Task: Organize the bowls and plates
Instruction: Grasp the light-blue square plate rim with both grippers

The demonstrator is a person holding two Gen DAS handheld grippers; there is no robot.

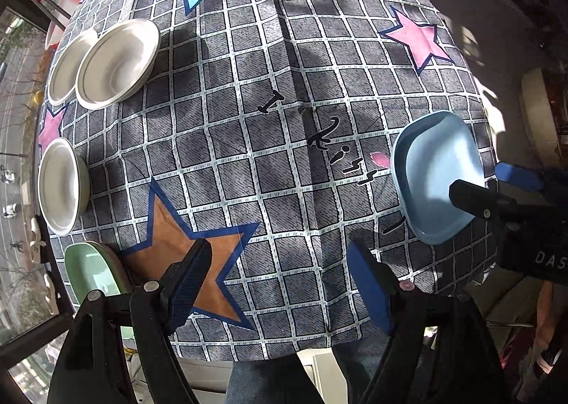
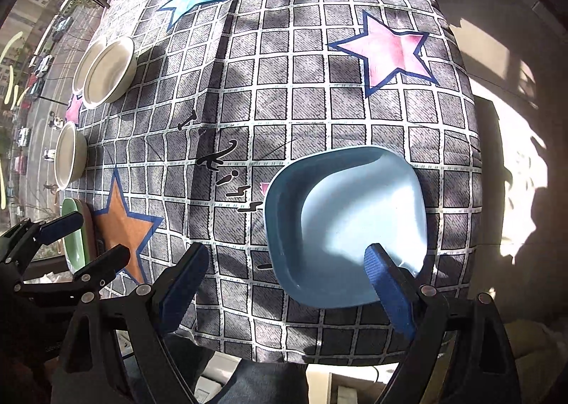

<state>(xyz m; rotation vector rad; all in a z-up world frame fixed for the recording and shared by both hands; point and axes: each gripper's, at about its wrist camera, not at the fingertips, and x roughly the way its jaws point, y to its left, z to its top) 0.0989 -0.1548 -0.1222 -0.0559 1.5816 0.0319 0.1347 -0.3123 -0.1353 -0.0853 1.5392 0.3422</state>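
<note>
Landmark: blue square plate (image 2: 346, 226), lying flat on the checked tablecloth (image 2: 301, 92) near the person's edge of the table.
Right gripper (image 2: 287, 283): pointing down over the near rim of the blue square plate, jaws wide apart and empty; one blue pad shows over the plate's near corner, the other over cloth beside it; whether the pad touches the plate I cannot tell.
Left gripper (image 1: 280, 283): well to the left of the blue square plate, above the orange star (image 1: 191, 248), jaws wide apart, holding nothing.
White bowls (image 1: 117, 63): far left of the blue square plate, two overlapping at the window edge; a third white dish (image 1: 58, 187) sits nearer.
Green plate (image 1: 88, 269): left of the blue square plate, at the table's near left corner, with a brownish one under it.
Step in hand (judged): probably picking up the blue square plate to move it toward the other dishes.
How to do it well: straddle the near rim with one pad inside and one outside, close firmly, lift level, and keep the left gripper clear.
</note>
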